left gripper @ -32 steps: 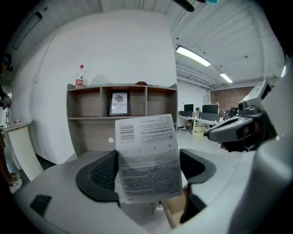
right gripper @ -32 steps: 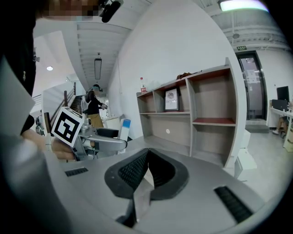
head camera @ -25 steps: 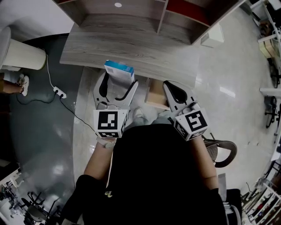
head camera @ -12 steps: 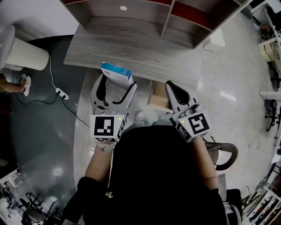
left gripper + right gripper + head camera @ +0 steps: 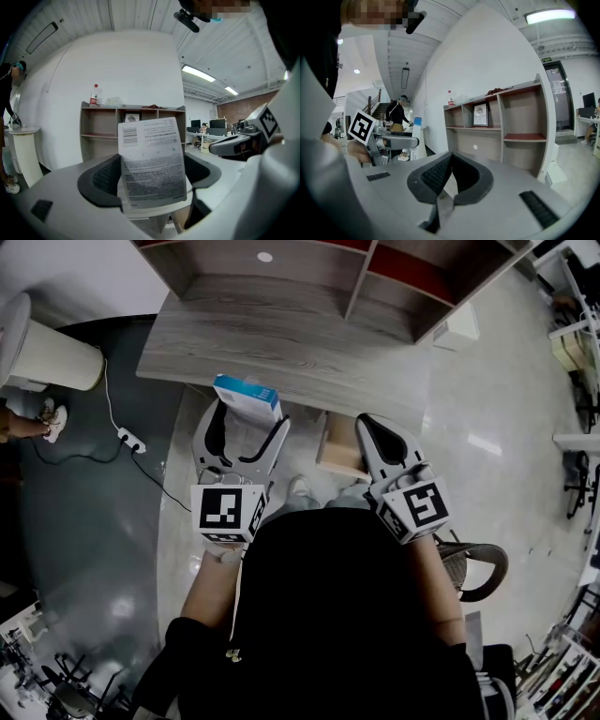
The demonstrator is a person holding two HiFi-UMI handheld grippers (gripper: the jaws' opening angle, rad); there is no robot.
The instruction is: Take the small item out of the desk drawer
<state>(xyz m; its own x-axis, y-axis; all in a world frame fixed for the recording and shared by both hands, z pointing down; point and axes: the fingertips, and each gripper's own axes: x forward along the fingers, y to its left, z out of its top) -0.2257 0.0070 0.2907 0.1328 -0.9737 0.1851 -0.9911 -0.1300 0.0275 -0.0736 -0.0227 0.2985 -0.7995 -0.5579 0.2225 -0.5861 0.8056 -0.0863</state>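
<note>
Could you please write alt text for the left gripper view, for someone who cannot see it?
The left gripper holds a small printed box between its jaws. Behind it stands a wooden shelf unit against a white wall.

The desk [image 5: 281, 338] is finished in matt grey wood grain; the box [image 5: 247, 396] is made of printed cardboard; the floor [image 5: 487, 399] is polished glossy.
</note>
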